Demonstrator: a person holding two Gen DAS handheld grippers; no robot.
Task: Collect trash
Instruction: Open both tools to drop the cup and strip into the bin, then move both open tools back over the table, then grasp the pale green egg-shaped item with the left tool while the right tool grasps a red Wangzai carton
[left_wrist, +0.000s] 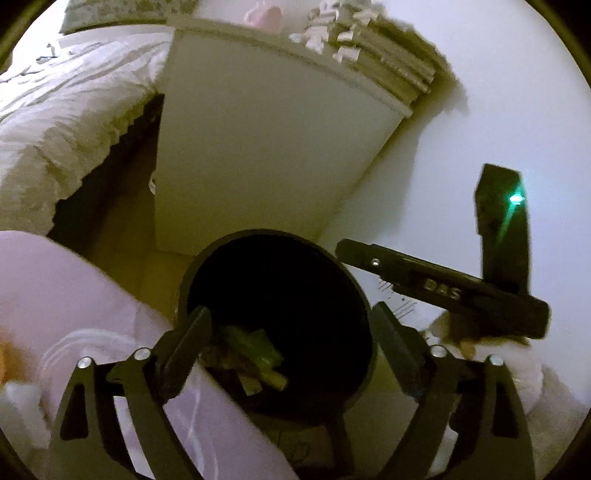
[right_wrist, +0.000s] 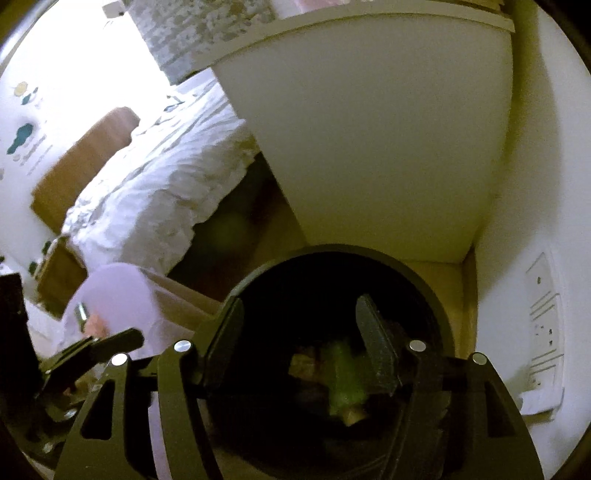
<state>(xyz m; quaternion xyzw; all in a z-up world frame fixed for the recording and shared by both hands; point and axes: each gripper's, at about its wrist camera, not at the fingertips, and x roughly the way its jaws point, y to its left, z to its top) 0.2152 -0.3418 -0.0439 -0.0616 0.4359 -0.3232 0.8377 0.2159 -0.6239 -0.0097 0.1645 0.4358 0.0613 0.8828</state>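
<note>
A black round trash bin (left_wrist: 280, 258) stands on the floor below both grippers; it also shows in the right wrist view (right_wrist: 424, 291). Inside lie green and brownish scraps of trash (left_wrist: 258, 354), also seen in the right wrist view (right_wrist: 343, 384). My left gripper (left_wrist: 291, 321) is open and empty, its fingers spread over the bin's mouth. My right gripper (right_wrist: 301, 310) is open and empty, right above the bin. The right gripper's body (left_wrist: 443, 288) shows at the right of the left wrist view.
A white cabinet (left_wrist: 266, 147) stands just behind the bin against a white wall (left_wrist: 517, 92), with items on top. A bed with a white duvet (right_wrist: 155, 184) lies to the left. My pink-clad leg (left_wrist: 74, 295) is beside the bin.
</note>
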